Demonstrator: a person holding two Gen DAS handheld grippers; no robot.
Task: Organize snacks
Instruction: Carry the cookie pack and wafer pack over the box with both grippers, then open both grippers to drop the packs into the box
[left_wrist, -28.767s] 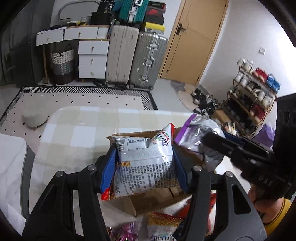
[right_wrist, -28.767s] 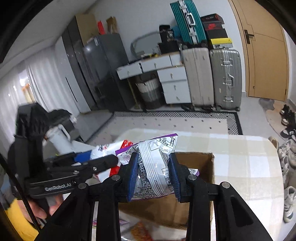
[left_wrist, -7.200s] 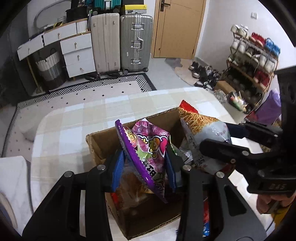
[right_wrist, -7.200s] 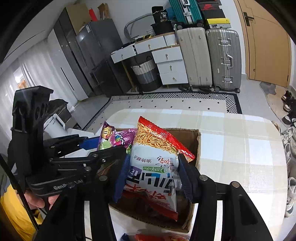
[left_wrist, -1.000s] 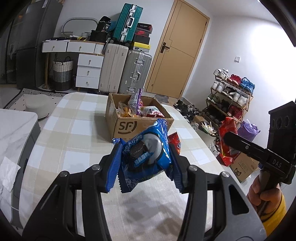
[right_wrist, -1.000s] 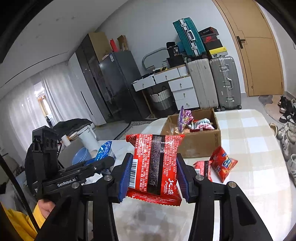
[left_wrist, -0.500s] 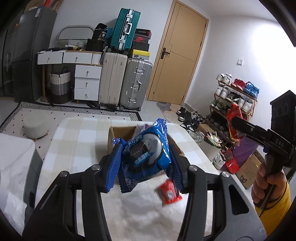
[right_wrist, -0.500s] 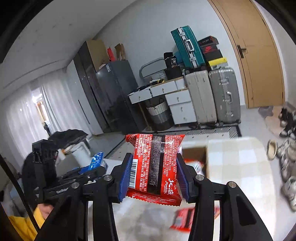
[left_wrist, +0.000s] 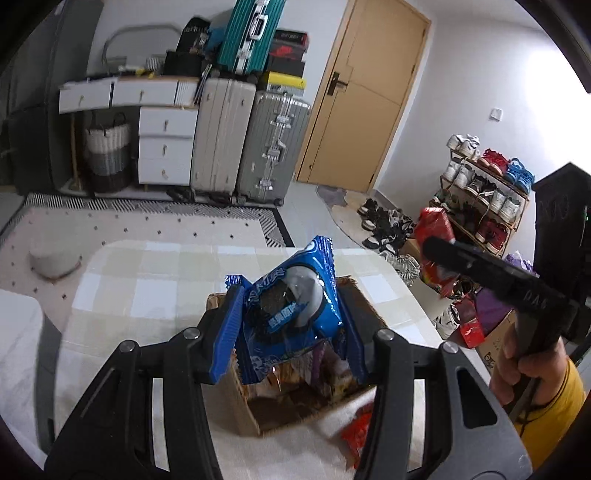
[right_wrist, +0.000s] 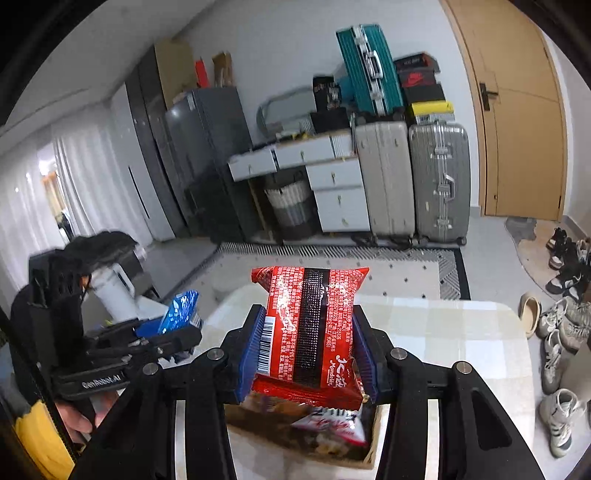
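Note:
My left gripper (left_wrist: 290, 328) is shut on a blue cookie packet (left_wrist: 291, 310) and holds it above the open cardboard box (left_wrist: 243, 413), which holds several snack bags. My right gripper (right_wrist: 306, 350) is shut on a red snack packet (right_wrist: 310, 325) with a black stripe, held over the same box (right_wrist: 295, 439). In the left wrist view the right gripper (left_wrist: 436, 254) is at the right with the red packet (left_wrist: 434, 236). In the right wrist view the left gripper (right_wrist: 173, 336) is at the left with the blue packet (right_wrist: 181, 310).
The box stands on a table with a pale checked cloth (left_wrist: 147, 280). A red snack packet (left_wrist: 356, 432) lies on the cloth beside the box's right front. Suitcases (left_wrist: 243, 136), drawers and a door are behind; a shoe rack (left_wrist: 480, 192) is to the right.
Both grippers have moved forward with their packets and now hang right above the box, which fills the lower middle of both views. Neither grip has changed.

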